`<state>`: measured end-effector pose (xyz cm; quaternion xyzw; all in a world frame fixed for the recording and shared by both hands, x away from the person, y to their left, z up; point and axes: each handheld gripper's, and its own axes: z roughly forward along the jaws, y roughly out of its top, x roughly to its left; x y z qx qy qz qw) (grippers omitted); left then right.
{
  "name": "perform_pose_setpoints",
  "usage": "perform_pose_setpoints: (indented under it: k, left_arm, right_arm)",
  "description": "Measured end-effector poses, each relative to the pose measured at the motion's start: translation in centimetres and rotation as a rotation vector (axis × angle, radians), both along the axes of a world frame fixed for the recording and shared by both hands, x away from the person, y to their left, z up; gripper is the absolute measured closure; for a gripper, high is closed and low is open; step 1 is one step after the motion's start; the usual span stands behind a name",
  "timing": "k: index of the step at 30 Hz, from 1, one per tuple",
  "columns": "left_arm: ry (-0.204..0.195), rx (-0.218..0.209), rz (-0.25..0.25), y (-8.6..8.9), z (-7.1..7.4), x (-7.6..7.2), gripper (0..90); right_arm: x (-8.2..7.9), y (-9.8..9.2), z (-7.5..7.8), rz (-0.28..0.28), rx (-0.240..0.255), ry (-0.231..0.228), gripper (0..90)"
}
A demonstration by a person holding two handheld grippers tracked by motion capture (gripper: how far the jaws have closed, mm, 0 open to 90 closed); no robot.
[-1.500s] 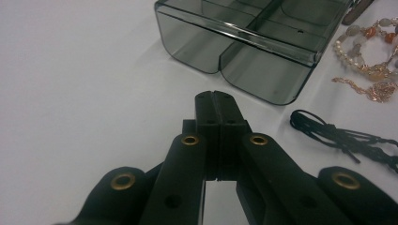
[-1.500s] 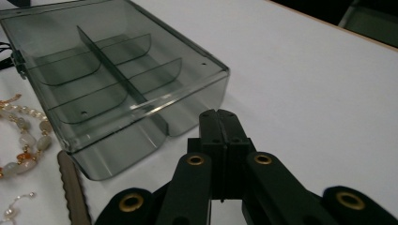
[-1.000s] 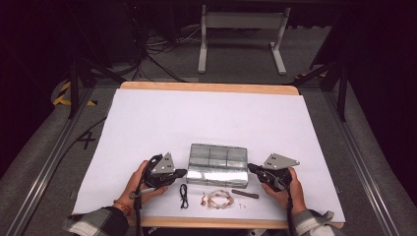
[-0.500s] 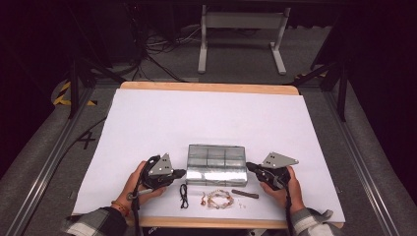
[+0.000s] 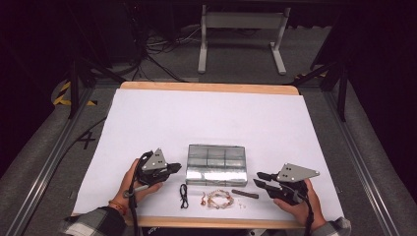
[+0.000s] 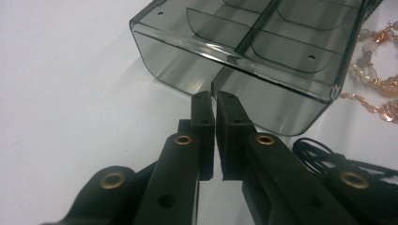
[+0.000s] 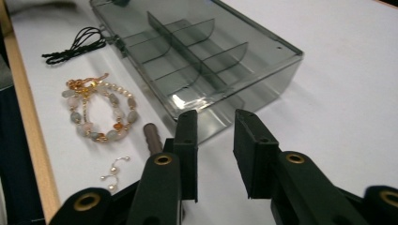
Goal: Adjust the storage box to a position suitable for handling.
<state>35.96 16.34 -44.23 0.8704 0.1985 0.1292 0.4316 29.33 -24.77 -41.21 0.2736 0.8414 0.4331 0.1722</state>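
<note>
High view: clear divided box (image 5: 216, 164) sits near the table's front edge, left gripper (image 5: 173, 169) beside its left end, right gripper (image 5: 259, 179) off to its right. Left gripper view: jaws nearly together, just opening, holding nothing, tips at the box's wall. Right gripper view: jaws apart, just opening, empty; swinging in carelessly could scatter the bead bracelet (image 7: 99, 111) and earrings (image 7: 114, 174).

I'm looking at a wooden table (image 5: 211, 87) covered by a white sheet (image 5: 211, 123), sitting on grey carpet (image 5: 354, 162). Metal rails (image 5: 46, 172) are running along both sides of it on the floor. A white frame stand (image 5: 241, 29) is standing behind the table, with black cables (image 5: 162, 54) lying loose beside it. Yellow-black hazard tape (image 5: 64, 93) is showing at the left. The surroundings are staying dark; light is falling mostly on the table.
</note>
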Motion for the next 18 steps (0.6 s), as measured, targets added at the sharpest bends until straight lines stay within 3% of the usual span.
perform_pose_setpoints:
  k: [7,12,18]
  left_arm:
    - [0.001,0.011,-0.006,-0.5,-0.1,0.5,84.4]
    - [0.002,0.007,0.0,-0.6,-0.1,0.8,85.5]
    - [0.005,0.011,-0.01,-1.0,-0.2,1.1,86.5]
  right_arm:
    - [-0.1,1.8,-0.5,0.044,-0.046,0.015,68.9]
    - [0.0,2.0,-0.9,0.061,-0.056,0.024,76.2]
    - [0.1,2.0,-1.2,0.058,-0.064,0.026,78.8]
